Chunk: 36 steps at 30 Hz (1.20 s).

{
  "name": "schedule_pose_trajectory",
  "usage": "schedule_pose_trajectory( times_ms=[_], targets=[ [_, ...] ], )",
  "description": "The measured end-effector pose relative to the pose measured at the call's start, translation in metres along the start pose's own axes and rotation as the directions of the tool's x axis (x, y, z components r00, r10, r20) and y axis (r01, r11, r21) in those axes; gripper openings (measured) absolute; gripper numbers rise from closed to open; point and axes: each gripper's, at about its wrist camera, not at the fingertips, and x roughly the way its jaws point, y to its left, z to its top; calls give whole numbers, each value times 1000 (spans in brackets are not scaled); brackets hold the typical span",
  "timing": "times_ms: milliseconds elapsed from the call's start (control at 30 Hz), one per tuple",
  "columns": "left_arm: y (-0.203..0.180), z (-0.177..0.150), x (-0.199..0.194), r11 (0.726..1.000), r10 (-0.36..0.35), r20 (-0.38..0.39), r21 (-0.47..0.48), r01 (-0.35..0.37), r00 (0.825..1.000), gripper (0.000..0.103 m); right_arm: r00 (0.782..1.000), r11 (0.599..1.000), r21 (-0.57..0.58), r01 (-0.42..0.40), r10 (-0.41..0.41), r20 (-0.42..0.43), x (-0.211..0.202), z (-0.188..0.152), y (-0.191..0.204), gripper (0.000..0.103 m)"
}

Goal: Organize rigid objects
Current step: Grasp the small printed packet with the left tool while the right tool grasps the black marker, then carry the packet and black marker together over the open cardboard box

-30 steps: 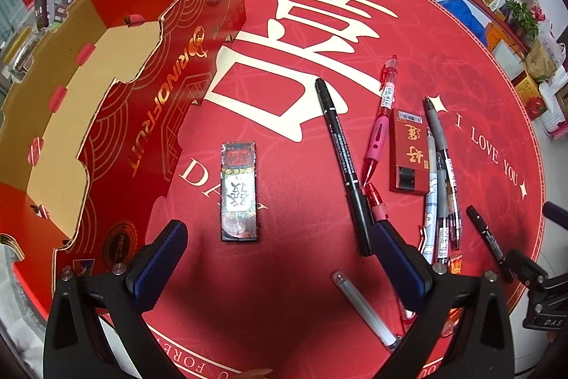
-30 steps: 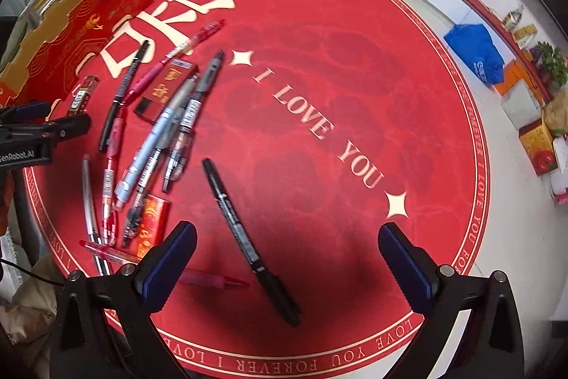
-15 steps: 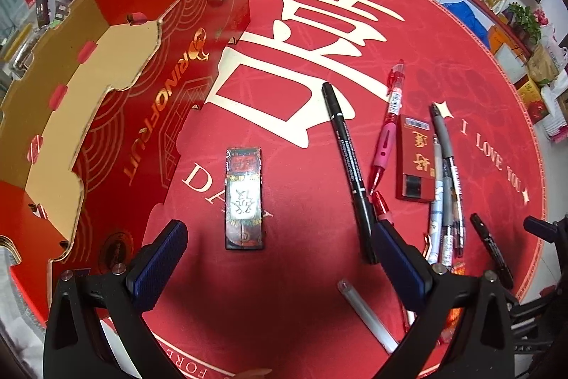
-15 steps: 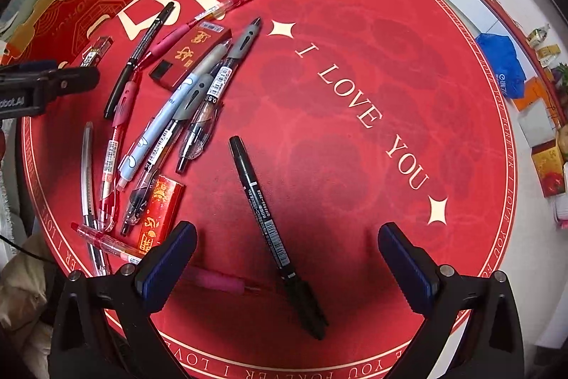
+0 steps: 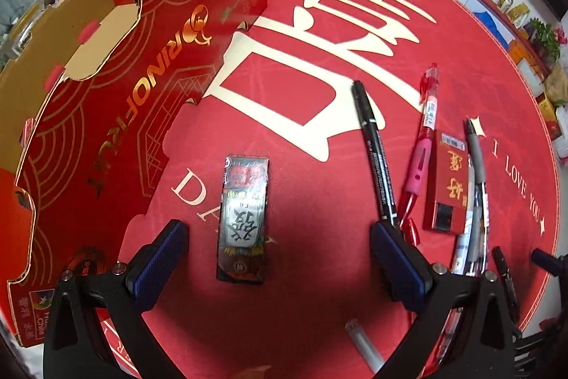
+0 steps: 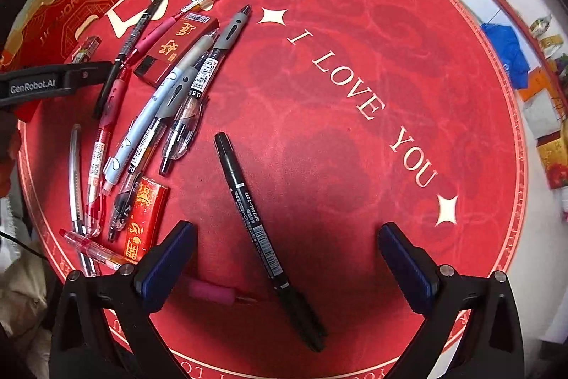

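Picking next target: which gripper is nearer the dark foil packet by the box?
Left. The left gripper straddles the foil packet, jaws open. The right gripper sits over a black marker, well away.

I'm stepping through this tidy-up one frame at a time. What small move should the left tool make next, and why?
Probably lower the left tool straight down over the small dark packet. Its jaws are open and empty, the packet lies flat between them, apart from the pens, and the open red box sits just beside it to drop it in.
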Motion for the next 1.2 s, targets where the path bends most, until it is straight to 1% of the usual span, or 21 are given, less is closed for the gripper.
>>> schedule_pose_trajectory(
  times_ms=[100, 167, 300, 367, 500, 567, 600, 667, 700, 733, 767, 800, 833, 867, 900, 933, 1000, 1033, 1200],
  targets=[
    [-2, 0, 0, 1000, 3, 14, -3, -3, 1000, 103, 1000, 1000, -8, 1, -1, 2, 1, -1, -5, 103],
    [-1, 1, 1, 1000, 2, 9, -1, -2, 1000, 103, 1000, 1000, -7, 0, 0, -3, 2, 0, -6, 103],
    [-3, 8, 4, 1000, 6, -17, -26, -6, 1000, 103, 1000, 1000, -11, 0, 0, -19, 1, 2, -7, 103],
    [-6, 15, 7, 999, 4, -32, -32, -5, 999, 103, 1000, 1000, -13, 0, -1, -24, 1, 4, 0, 103],
    [-6, 26, 12, 999, -3, -15, -35, 3, 1000, 102, 1000, 1000, -11, 3, -3, -11, -1, 3, 2, 103],
    [-7, 28, 13, 1000, -5, -14, -31, 5, 1000, 102, 1000, 1000, -18, 5, -6, -10, -3, -3, 8, 102],
    [-9, 28, 12, 1000, -7, -11, -22, 7, 1000, 99, 1000, 1000, -23, 5, -5, -6, -5, -5, 11, 100],
    [-16, 27, 8, 1000, -12, -9, 9, 12, 1000, 91, 1000, 999, -43, 2, -2, -1, -8, -8, 17, 90],
    [-18, 27, 5, 1000, -16, -7, 19, 16, 1000, 82, 1000, 998, -57, -2, 2, 1, -11, -8, 19, 81],
    [-19, 28, 3, 1000, -18, -5, 25, 18, 1000, 72, 1000, 998, -65, -3, 3, 2, -13, -11, 21, 69],
    [-21, 29, 1, 999, -20, -3, 29, 20, 1000, 67, 1000, 998, -69, -4, 4, 3, -16, -12, 23, 61],
    [-22, 31, 0, 999, -21, -2, 32, 21, 1000, 54, 1000, 997, -71, -2, 2, 6, -18, -12, 25, 44],
    [-23, 30, -1, 999, -19, 0, 32, 19, 1000, 38, 1000, 997, -71, 0, 1, 7, -19, -13, 26, 27],
    [-22, 30, -2, 999, -19, 1, 31, 19, 1000, 28, 1000, 998, -69, 3, -3, 9, -19, -15, 26, 21],
    [-22, 31, -2, 999, -26, -5, 29, 26, 1000, 25, 1000, 998, -66, 7, -6, 13, -20, -16, 26, 14],
    [-21, 30, -3, 999, -33, -8, 29, 33, 999, 25, 1000, 998, -66, 15, -13, 22, -20, -18, 27, 10],
    [-18, 28, -3, 999, -37, -7, 25, 37, 999, 25, 999, 998, -52, 36, -34, 41, -22, -22, 29, 10],
    [-17, 22, -4, 999, -39, -3, 24, 39, 999, 25, 998, 998, -42, 46, -44, 55, -25, -25, 29, 10],
    [-8, 6, -11, 999, -43, 16, 14, 42, 999, 25, 991, 999, 42, 29, -34, 133, -43, -32, 20, 10]
  ],
)
